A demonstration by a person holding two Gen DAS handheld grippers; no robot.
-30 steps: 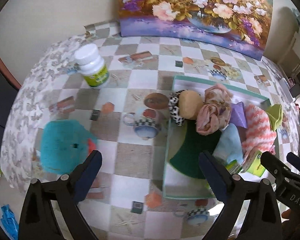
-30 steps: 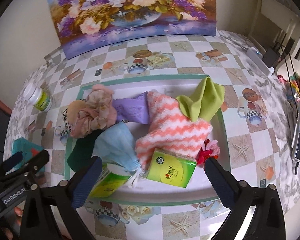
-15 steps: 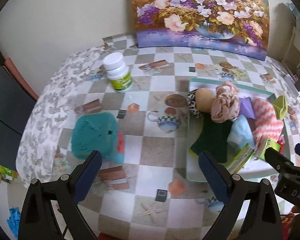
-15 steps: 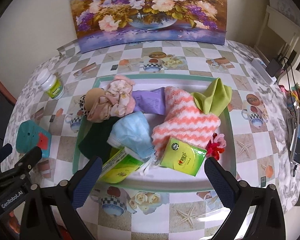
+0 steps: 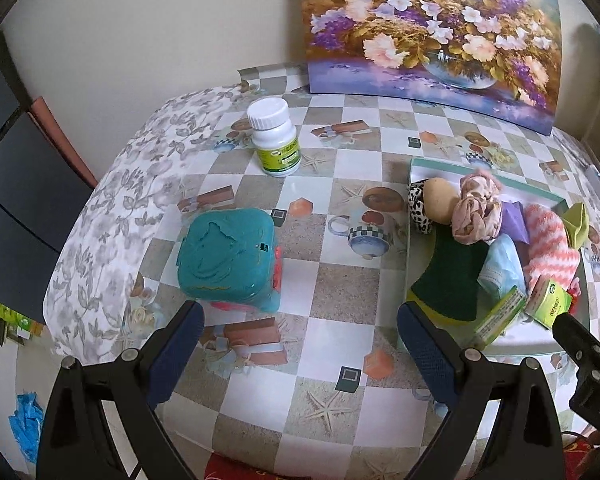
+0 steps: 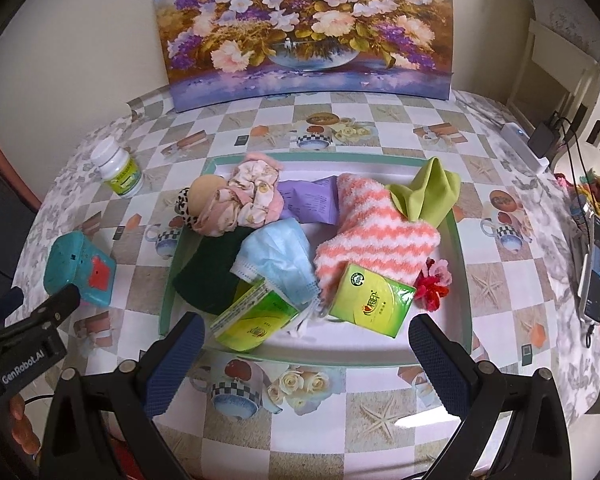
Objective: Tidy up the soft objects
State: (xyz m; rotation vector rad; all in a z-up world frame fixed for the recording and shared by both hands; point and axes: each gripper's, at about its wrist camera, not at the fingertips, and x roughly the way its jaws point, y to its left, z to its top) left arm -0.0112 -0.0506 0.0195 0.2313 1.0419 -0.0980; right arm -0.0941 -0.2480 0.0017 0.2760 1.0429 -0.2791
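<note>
A green-rimmed white tray (image 6: 462, 280) (image 5: 410, 176) holds a pile of soft things: a pink scrunchie (image 6: 248, 200), a blue face mask (image 6: 278, 256), an orange-and-white fuzzy sock (image 6: 372, 236), a lime cloth (image 6: 428, 196), a dark green cloth (image 6: 212, 272), two green tissue packs (image 6: 370, 300) and a red flower (image 6: 432, 284). My right gripper (image 6: 306, 344) hangs open over the tray's near edge, holding nothing. My left gripper (image 5: 298, 328) stands open above the table, between the tray and a teal toy box (image 5: 228, 256).
A white pill bottle (image 5: 274, 136) stands at the back left. A flower painting (image 6: 304, 28) leans on the wall behind the tray. Cables, a phone and a power strip (image 6: 524, 148) crowd the right edge. The table's front edge lies close under both grippers.
Both grippers have pulled back toward the table's front edge and risen, so the tray and the teal box appear farther off. Nothing was taken hold of.
</note>
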